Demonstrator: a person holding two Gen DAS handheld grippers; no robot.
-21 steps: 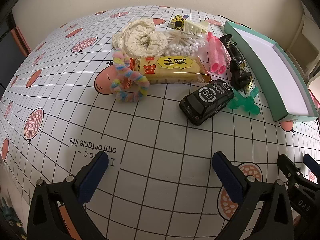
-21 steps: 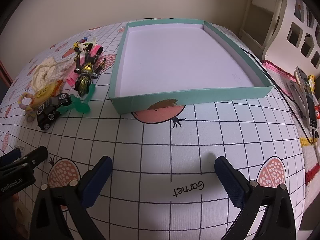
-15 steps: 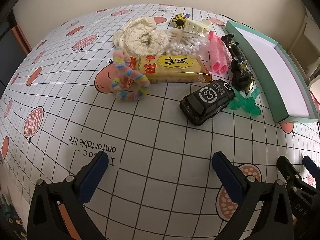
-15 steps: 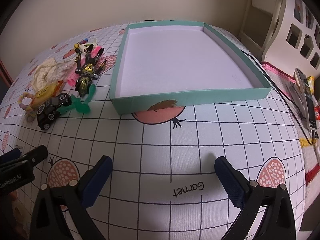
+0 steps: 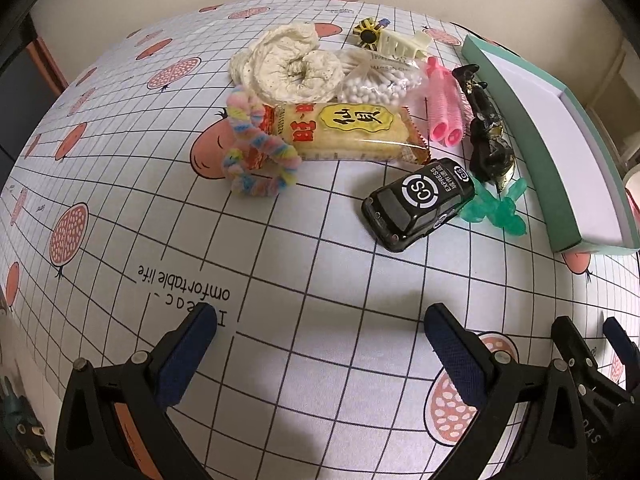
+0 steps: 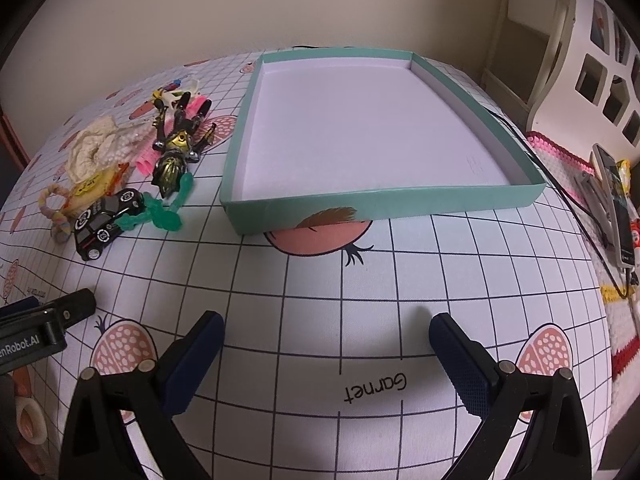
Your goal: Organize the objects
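A cluster of small items lies on the table: a black toy car (image 5: 418, 202) (image 6: 107, 222), a green plastic piece (image 5: 496, 208) (image 6: 166, 208), a dark figurine (image 5: 484, 128) (image 6: 176, 150), pink rollers (image 5: 442, 106), a yellow snack pack (image 5: 344, 130), a pastel twisted ring (image 5: 256, 152), a cream cloth (image 5: 288, 64) and a bag of cotton swabs (image 5: 380, 82). An empty teal tray (image 6: 304, 208) (image 5: 560, 196) stands to their right. My left gripper (image 5: 320, 332) hovers open, short of the car. My right gripper (image 6: 326, 332) hangs open before the tray.
A white comb and a black-yellow clip (image 5: 370, 32) lie at the far end of the cluster. A black cable (image 6: 568, 192) and a phone (image 6: 616, 200) sit beyond the table's right edge, near a white shelf (image 6: 600, 64). The checked tablecloth (image 6: 360, 280) covers the table.
The left gripper has crept slightly forward toward the cluster. The right gripper has barely shifted. Both have stayed open.
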